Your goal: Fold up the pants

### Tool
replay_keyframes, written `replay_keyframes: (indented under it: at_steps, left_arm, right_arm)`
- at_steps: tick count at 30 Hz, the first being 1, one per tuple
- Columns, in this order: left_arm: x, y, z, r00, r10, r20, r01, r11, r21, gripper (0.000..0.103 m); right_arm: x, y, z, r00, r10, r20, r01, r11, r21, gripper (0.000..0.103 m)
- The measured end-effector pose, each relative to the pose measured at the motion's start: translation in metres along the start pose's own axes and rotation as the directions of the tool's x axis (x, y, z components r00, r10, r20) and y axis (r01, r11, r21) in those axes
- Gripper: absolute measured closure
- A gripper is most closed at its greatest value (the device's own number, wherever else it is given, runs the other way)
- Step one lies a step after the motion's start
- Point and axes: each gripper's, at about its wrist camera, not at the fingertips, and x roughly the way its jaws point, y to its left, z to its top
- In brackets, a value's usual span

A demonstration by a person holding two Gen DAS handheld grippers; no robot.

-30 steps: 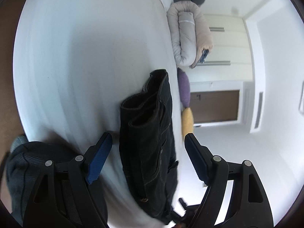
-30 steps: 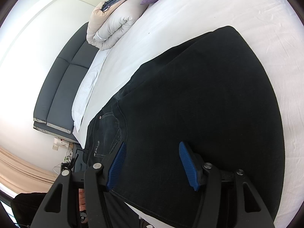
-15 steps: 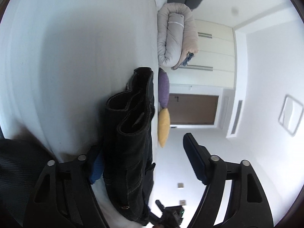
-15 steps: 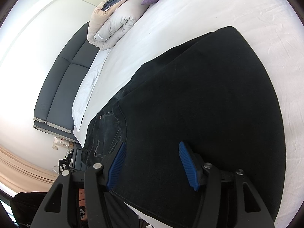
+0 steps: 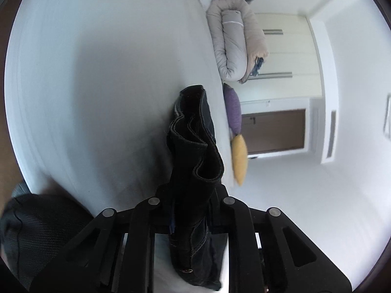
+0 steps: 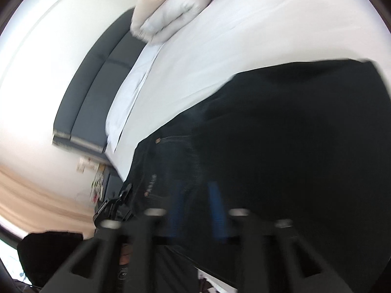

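Dark denim pants (image 5: 195,161) lie folded on a white bed (image 5: 110,73). In the left wrist view my left gripper (image 5: 190,210) is shut on the bunched waistband end of the pants, with cloth standing up between the fingers. In the right wrist view, which is blurred, the pants (image 6: 293,146) fill the right half. My right gripper (image 6: 195,210) has its blue pads close together on the near edge of the pants, pinching the cloth.
A rolled grey and beige duvet (image 5: 234,46) lies at the head of the bed, with a purple pillow (image 5: 233,108) and a yellow pillow (image 5: 239,157) near it. A dark headboard (image 6: 97,78) and a brown door (image 5: 276,131) stand beyond. Dark clothing (image 5: 36,232) is at lower left.
Both grippers have closed on the pants; a second ago both were open. The right wrist view has shifted and blurred with motion.
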Motion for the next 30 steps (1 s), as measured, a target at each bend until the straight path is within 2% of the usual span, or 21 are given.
replay_keyframes:
  at_steps: [3,6,7,10,15,17,20,22,23,24,25,26,27,28,29,30]
  left_arm:
    - [0.000,-0.021,-0.002,0.999,0.046,0.004,-0.046,0.995,0.091,0.088]
    - [-0.001,-0.041,-0.005,0.997,0.074,0.009,-0.074,0.982,0.176,0.088]
    - [-0.002,-0.047,-0.006,0.997,0.079,0.009,-0.079,0.977,0.196,0.088]
    - [-0.002,-0.066,-0.010,0.996,0.084,0.011,-0.084,0.962,0.258,0.088]
    - [0.008,-0.107,-0.017,0.995,0.094,0.018,-0.094,0.925,0.369,0.088]
    - [0.014,-0.128,-0.023,0.996,0.092,0.017,-0.091,0.904,0.417,0.088]
    - [0.025,-0.163,-0.036,0.995,0.097,0.007,-0.087,0.857,0.508,0.088]
    - [0.034,-0.191,-0.052,0.994,0.111,0.000,-0.090,0.806,0.585,0.088]
    - [0.040,-0.204,-0.057,0.993,0.116,-0.004,-0.090,0.790,0.607,0.088]
    - [0.047,-0.216,-0.065,0.992,0.122,-0.012,-0.086,0.764,0.639,0.088]
    - [0.055,-0.231,-0.077,0.991,0.129,-0.018,-0.082,0.727,0.682,0.088]
    - [0.063,-0.242,-0.088,0.990,0.137,-0.026,-0.077,0.694,0.716,0.088]
    - [0.072,-0.253,-0.101,0.988,0.148,-0.037,-0.071,0.656,0.752,0.088]
    - [0.085,-0.267,-0.119,0.985,0.163,-0.055,-0.056,0.608,0.792,0.088]
    - [0.095,-0.273,-0.132,0.982,0.174,-0.067,-0.047,0.580,0.813,0.088]
    - [0.108,-0.280,-0.149,0.977,0.196,-0.083,-0.036,0.539,0.842,0.088]
  right_arm:
    - [0.031,0.012,0.015,0.998,-0.001,-0.070,0.000,1.000,-0.014,0.097]
    - [0.061,0.009,0.026,0.991,-0.036,-0.132,0.038,0.999,0.015,0.097]
    - [0.070,0.003,0.029,0.987,-0.069,-0.147,0.074,0.997,0.032,0.097]
    - [0.085,-0.012,0.032,0.979,-0.110,-0.174,0.125,0.989,0.079,0.103]
    - [0.093,-0.016,0.032,0.975,-0.125,-0.185,0.144,0.985,0.092,0.103]
    - [0.097,-0.016,0.031,0.976,-0.136,-0.173,0.151,0.985,0.080,0.103]
    - [0.100,-0.018,0.028,0.983,-0.120,-0.142,0.132,0.988,0.078,0.103]
    - [0.097,-0.016,0.028,0.990,-0.085,-0.116,0.092,0.994,0.058,0.103]
    - [0.093,-0.015,0.027,0.992,-0.054,-0.111,0.060,0.997,0.052,0.103]
    - [0.087,-0.015,0.027,0.994,-0.026,-0.107,0.033,0.998,0.062,0.100]
    - [0.077,-0.014,0.028,0.996,0.015,-0.090,-0.008,0.997,0.079,0.079]
    - [0.061,-0.015,0.028,0.997,0.066,-0.047,-0.062,0.993,0.098,0.046]
    - [0.043,-0.018,0.028,0.993,0.119,0.013,-0.120,0.986,0.117,0.034]
    - [0.024,-0.024,0.029,0.984,0.162,0.076,-0.171,0.976,0.132,0.023]
    - [0.004,-0.032,0.029,0.971,0.203,0.130,-0.221,0.964,0.149,0.021]
    - [-0.009,-0.041,0.029,0.962,0.231,0.147,-0.255,0.953,0.166,0.021]
